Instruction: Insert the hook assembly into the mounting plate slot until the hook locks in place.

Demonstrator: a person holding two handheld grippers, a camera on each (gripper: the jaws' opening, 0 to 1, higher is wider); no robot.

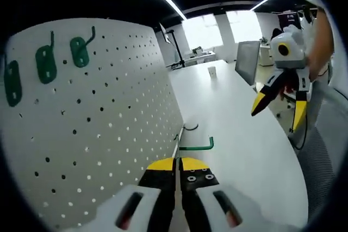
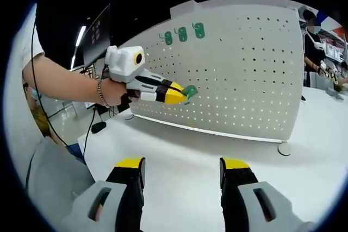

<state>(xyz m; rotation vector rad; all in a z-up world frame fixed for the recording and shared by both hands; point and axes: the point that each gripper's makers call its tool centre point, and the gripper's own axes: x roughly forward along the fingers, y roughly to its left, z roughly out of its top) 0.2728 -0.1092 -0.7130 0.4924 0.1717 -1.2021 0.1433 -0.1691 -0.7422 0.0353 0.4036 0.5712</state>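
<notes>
The left gripper (image 2: 182, 94) is clamped on a green hook (image 1: 197, 146) and holds it just in front of the white pegboard (image 2: 255, 74), low on its face, presumably to line the hook's backing up with the holes before pushing it in. Three matching green hooks (image 2: 183, 33) already sit in a row near the board's top edge (a handy pattern to follow). The right gripper (image 2: 182, 173) hangs well back over the white tabletop (image 2: 185, 145), jaws apart and empty, leaving the board unobstructed.

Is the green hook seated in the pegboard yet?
Not yet: the left gripper holds the green hook against the pegboard; whether it's in a hole, cannot tell.
</notes>
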